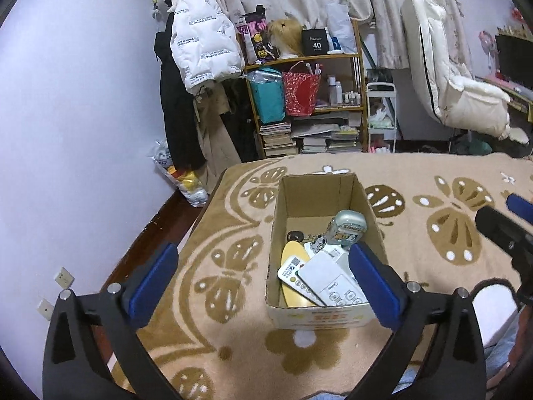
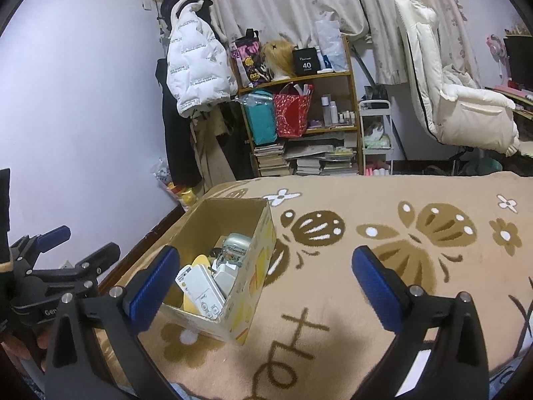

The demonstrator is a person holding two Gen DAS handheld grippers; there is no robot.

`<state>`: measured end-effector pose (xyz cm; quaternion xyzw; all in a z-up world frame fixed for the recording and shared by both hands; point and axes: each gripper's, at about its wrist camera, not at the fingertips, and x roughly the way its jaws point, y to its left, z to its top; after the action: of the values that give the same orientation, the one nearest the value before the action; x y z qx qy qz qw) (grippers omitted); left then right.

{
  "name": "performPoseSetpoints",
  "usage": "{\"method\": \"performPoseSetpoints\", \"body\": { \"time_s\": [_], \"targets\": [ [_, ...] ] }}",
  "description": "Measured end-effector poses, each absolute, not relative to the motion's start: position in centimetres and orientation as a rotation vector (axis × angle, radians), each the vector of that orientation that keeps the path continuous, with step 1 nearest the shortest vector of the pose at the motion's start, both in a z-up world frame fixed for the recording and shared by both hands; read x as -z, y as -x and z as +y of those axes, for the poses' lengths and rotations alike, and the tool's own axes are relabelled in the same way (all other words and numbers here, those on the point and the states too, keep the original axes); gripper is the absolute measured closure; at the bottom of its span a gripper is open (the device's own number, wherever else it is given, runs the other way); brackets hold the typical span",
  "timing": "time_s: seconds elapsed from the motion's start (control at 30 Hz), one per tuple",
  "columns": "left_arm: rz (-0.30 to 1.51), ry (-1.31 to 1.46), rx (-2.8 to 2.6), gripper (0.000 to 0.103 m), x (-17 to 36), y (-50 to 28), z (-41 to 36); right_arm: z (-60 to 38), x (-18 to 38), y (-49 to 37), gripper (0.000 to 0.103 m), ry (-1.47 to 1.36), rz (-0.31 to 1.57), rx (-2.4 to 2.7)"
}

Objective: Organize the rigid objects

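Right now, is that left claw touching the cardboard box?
Apart. In the right wrist view the left gripper sits off to the left of the cardboard box, with wall and floor showing between them. Its jaws stand wide open, empty.

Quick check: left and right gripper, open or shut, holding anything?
Left gripper: open, holding nothing, above the box.
Right gripper: open, holding nothing, over the blanket.

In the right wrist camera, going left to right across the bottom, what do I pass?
left gripper → right gripper's left finger → cardboard box → bare blanket → right gripper's right finger.
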<state>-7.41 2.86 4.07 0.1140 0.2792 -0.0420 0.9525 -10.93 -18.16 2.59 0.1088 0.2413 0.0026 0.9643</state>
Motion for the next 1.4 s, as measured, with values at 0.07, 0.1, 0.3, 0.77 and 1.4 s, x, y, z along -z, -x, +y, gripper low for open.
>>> {"method": "performPoseSetpoints", "body": {
  "time_s": [0.07, 0.1, 0.3, 0.77, 1.4],
  "targets": [
    [0.576, -0.240, 0.082, 0.001, -3.9, 7.3, 2.8, -18.2, -2.5, 11.0, 0.000, -0.222, 0.488, -0.005],
    [0.580, -0.241, 0.081, 0.001, -3.8, 7.2, 2.7, -18.2, -2.5, 11.0, 0.000, -0.221, 0.488, -0.006],
    [0.590, -0.225, 0.098, 0.001, -3.6, 6.8, 2.7, -18.2, -2.4, 10.7, 0.000, -0.218, 0.494, -0.001],
    [0.619, -0.238, 0.117, 0.001, -2.8, 6.2, 2.1, -17.6, -1.7, 10.3, 0.000, -0.190, 0.493, 0.017],
    [0.620, -0.269, 0.092, 0.001, -2.4, 5.7, 1.8, -17.8, -1.0, 9.8, 0.000, -0.199, 0.520, 0.010]
  ]
}}
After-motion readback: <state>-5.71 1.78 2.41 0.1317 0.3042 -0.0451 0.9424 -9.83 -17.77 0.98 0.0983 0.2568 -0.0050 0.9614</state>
